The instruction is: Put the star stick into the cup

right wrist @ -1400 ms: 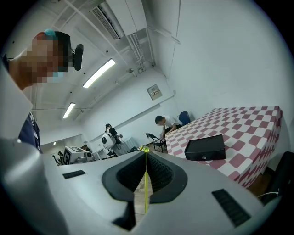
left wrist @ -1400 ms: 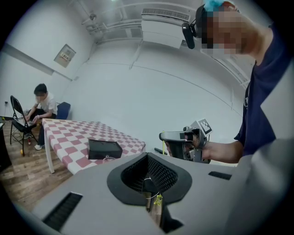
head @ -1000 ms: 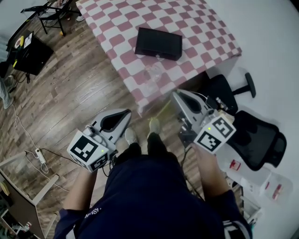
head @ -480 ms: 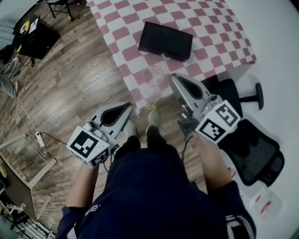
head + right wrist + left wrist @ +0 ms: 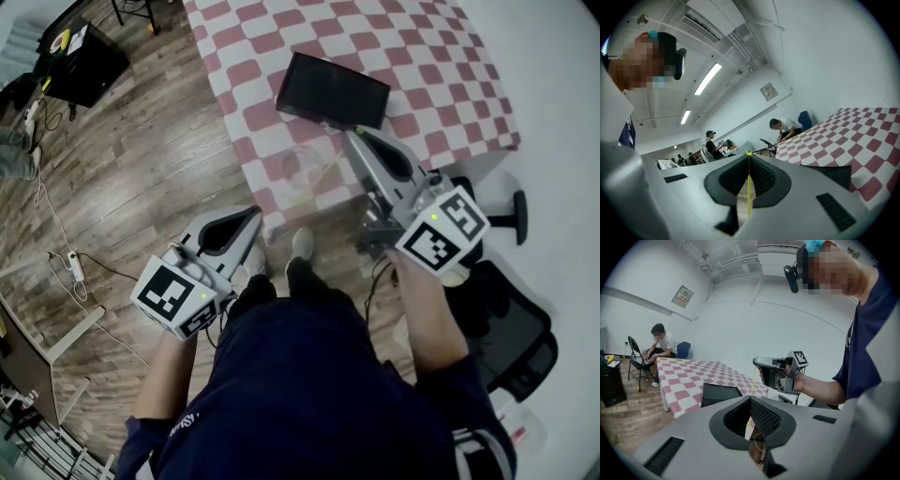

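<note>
The right gripper (image 5: 356,141) is clamped on the thin yellow star stick (image 5: 749,187), above the checkered table's (image 5: 412,56) near edge. The left gripper (image 5: 251,214) hangs off that edge, its 2 jaws together and empty.

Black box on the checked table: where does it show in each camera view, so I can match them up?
Head view: black box at upper centre.
Left gripper view: black box left of centre, just above the jaws.
Right gripper view: black box at lower right.
Shared landmark: the red-and-white checked tablecloth beneath it.
</note>
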`<action>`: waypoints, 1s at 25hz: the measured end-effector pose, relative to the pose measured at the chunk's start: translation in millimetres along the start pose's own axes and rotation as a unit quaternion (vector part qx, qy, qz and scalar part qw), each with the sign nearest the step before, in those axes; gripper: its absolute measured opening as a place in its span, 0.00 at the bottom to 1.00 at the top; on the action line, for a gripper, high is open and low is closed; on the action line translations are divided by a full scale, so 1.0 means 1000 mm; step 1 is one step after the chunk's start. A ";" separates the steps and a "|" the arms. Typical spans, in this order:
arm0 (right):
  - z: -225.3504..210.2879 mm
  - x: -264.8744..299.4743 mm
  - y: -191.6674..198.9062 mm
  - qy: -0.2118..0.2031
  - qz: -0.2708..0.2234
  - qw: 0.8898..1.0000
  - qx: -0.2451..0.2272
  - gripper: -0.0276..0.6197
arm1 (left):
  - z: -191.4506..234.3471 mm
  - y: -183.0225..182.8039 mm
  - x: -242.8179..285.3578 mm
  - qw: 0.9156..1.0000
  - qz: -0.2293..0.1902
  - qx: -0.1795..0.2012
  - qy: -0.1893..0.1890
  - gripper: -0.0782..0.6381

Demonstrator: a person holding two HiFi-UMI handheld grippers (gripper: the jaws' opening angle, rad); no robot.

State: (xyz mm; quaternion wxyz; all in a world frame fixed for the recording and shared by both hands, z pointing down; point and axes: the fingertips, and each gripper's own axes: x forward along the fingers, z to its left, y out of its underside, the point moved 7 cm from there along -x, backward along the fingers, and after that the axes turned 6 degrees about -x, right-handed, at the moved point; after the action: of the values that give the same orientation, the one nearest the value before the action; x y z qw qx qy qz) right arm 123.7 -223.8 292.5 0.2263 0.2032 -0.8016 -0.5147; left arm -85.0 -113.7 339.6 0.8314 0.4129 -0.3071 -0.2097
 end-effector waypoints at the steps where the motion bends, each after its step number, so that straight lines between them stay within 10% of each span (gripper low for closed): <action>1: -0.003 0.003 -0.002 -0.003 0.000 1.000 -0.002 0.07 | 0.000 0.000 0.001 1.000 -0.001 -0.002 -0.004 0.15; 25: -0.063 0.078 0.054 -0.048 0.096 0.994 -0.014 0.07 | 0.038 0.024 0.017 0.996 0.004 -0.062 -0.061 0.15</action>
State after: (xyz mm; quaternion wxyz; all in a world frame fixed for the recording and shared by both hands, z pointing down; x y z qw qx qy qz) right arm 90.9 -292.1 377.3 0.2384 0.0970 -0.8200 -0.5112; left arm -96.4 -132.1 383.0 0.8360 0.3456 -0.3454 -0.2497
